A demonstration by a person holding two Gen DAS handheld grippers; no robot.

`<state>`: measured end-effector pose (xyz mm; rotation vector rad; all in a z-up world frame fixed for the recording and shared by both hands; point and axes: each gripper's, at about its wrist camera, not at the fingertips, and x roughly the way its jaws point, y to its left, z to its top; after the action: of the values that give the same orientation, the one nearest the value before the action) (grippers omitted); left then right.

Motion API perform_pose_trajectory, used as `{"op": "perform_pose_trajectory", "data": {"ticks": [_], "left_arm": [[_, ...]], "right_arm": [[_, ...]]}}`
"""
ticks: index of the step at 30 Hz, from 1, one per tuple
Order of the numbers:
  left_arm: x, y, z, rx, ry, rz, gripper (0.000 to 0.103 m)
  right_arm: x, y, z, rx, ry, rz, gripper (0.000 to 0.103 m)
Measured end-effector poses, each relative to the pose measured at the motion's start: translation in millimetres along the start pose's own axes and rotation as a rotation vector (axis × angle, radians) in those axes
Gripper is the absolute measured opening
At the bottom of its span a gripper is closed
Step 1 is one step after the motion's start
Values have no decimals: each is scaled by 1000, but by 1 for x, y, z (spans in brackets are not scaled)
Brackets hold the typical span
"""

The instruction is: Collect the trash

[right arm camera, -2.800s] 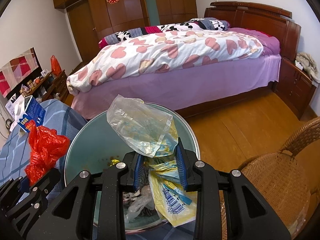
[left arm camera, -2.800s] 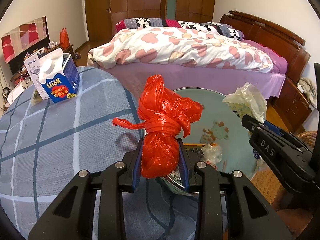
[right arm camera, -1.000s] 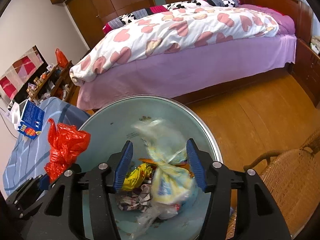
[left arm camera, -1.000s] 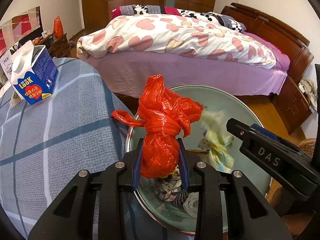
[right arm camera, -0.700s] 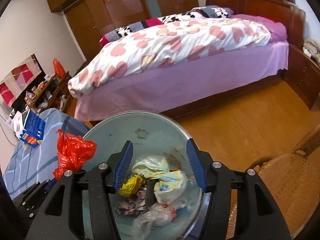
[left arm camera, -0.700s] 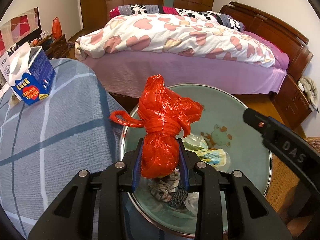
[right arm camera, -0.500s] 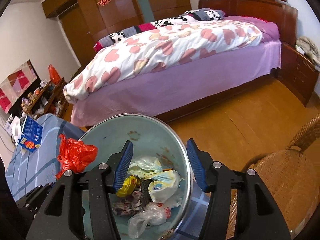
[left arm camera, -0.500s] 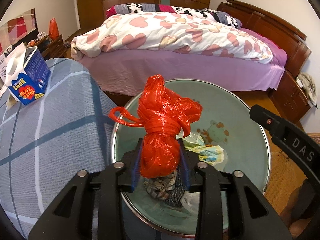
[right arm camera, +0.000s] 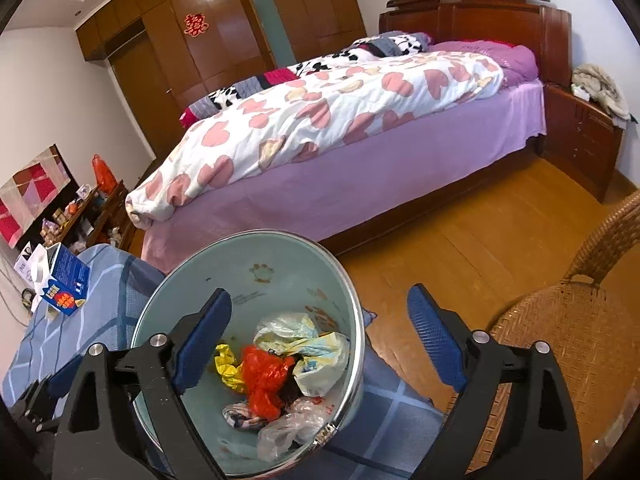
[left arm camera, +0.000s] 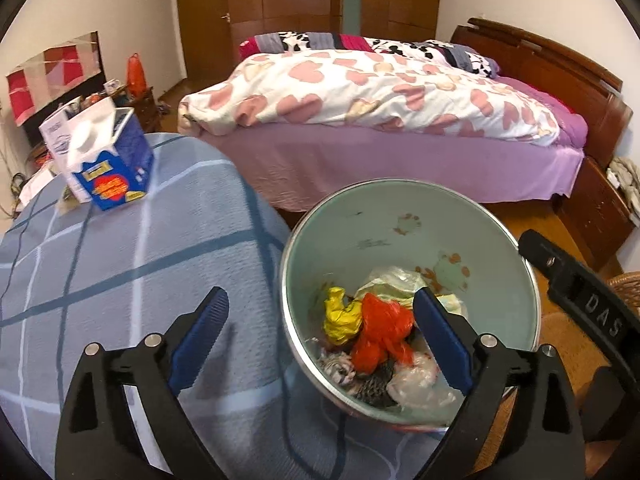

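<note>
Crinkled red bag lies in our round metal-rimmed bin; both left gripper and right gripper fingers have just opened wide, released, grasping nothing.

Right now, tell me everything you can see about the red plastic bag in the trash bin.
The red plastic bag is thin, glossy, crumpled film bunched into a lump. It lies loose inside the pale green, metal-rimmed trash bin, on top of the other rubbish. A yellow wrapper sits against one side, a printed whitish bag against the other, and a clear bag nearer the camera. No tool touches it: both stand open above the bin.
</note>
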<state>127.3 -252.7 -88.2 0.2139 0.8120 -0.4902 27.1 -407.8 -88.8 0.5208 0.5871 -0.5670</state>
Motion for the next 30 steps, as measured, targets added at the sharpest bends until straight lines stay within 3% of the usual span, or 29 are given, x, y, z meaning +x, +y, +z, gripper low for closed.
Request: {"op": "perform_pose_trajectory", "data": {"ticks": [4, 13, 18, 30], "left_arm": [[-7, 2, -7, 13, 0, 51, 92], [-45, 14, -23, 8, -59, 77, 92], [-85, 23, -32, -5, -135, 84, 94], [-184, 34, -50, -17, -333, 97, 97]], "right_arm": [[-6, 7, -5, -33, -9, -9, 88], [-49, 11, -26, -58, -67, 5, 88], [-87, 15, -33, -111, -148, 8, 88], [-176, 24, -33, -128, -312, 118, 89]]}}
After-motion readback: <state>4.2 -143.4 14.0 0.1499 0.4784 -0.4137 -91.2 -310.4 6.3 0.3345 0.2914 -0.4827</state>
